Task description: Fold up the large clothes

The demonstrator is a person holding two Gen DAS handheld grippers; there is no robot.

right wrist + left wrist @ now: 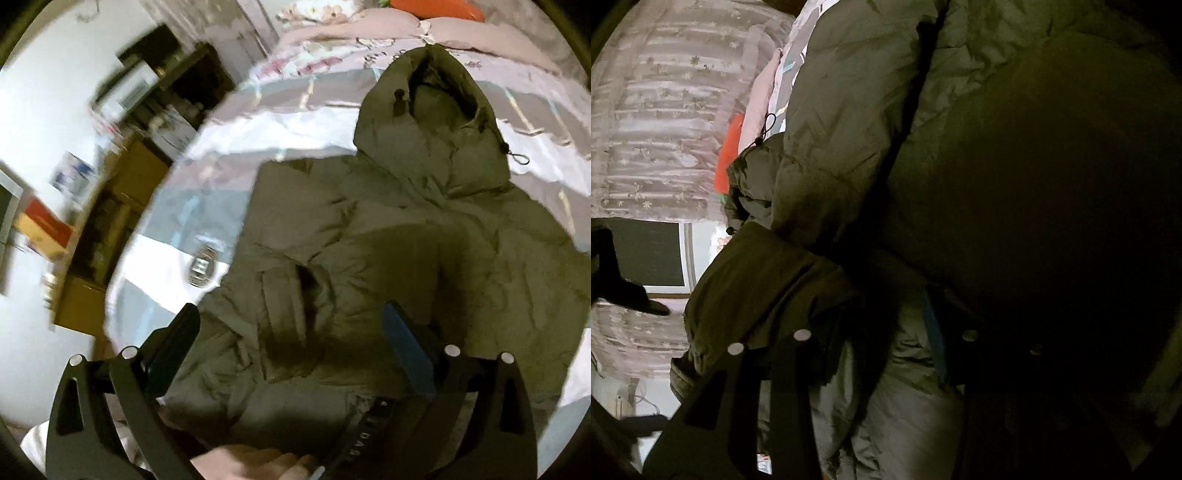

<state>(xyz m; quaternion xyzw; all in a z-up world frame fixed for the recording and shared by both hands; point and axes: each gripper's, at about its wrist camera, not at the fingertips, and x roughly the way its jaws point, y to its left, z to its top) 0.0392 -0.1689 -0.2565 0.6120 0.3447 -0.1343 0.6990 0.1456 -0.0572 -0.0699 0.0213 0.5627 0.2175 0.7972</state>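
The olive puffer jacket (388,240) lies spread on the bed (258,122) with its hood (436,125) toward the pillows, and the right gripper (291,317) hovers above its lower part with fingers wide apart, nothing between them. In the left wrist view the left gripper (857,332) is buried in dark jacket folds; fabric sits between its partly closed fingers, but whether they clamp it I cannot tell. Only the right view shows the whole jacket; only the left shows the curtain (657,129).

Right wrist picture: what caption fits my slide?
Open right gripper above a green hooded coat spread on a bed.
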